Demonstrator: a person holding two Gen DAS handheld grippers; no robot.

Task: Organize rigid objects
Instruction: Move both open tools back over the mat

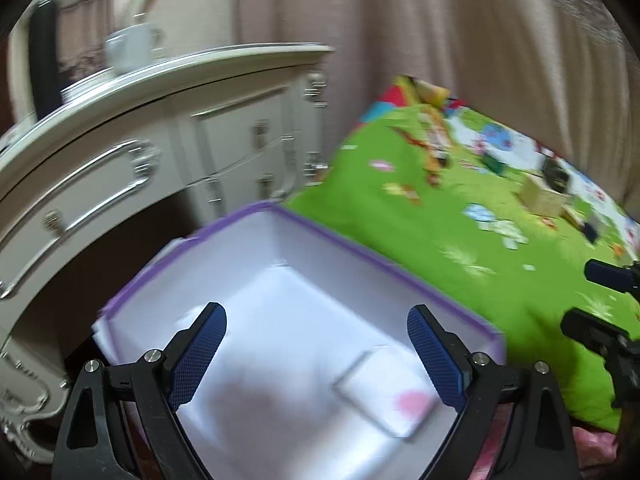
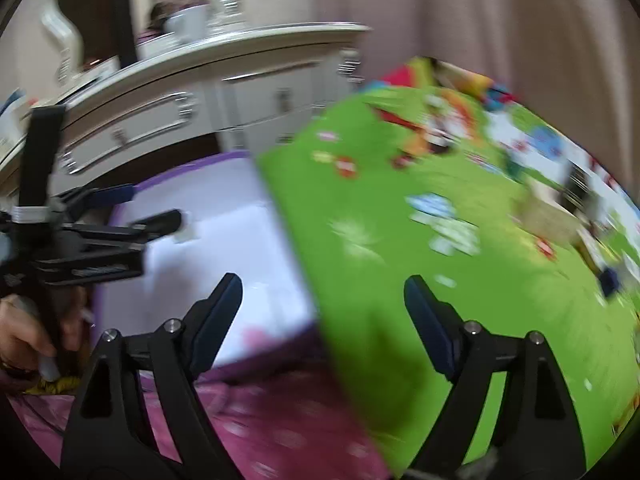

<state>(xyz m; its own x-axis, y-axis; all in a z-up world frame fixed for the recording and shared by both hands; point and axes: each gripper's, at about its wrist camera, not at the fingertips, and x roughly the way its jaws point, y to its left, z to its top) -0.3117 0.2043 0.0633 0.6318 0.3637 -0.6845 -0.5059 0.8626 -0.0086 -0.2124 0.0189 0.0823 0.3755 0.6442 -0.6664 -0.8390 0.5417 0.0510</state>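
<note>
A purple-rimmed white box (image 1: pixel 384 264) stands by the green play mat (image 1: pixel 400 220). A flat white card with a pink mark (image 1: pixel 388 396) lies on its floor. My left gripper (image 1: pixel 316 340) is open and empty, hovering over the box. My right gripper (image 2: pixel 322 312) is open and empty, over the box's right edge and the mat (image 2: pixel 400 260). The box also shows in the right wrist view (image 2: pixel 224 220). Small rigid objects, among them a wooden block (image 1: pixel 544 196), lie on the far mat. The left gripper also appears in the right wrist view (image 2: pixel 156 208), the right gripper in the left wrist view (image 1: pixel 588 300).
A cream dresser with silver handles (image 1: pixel 160 140) stands behind the box, a white mug (image 1: pixel 132 46) on top. Beige curtains (image 1: pixel 480 60) hang behind the mat. Pink patterned fabric (image 2: pixel 280 420) lies in front of the box.
</note>
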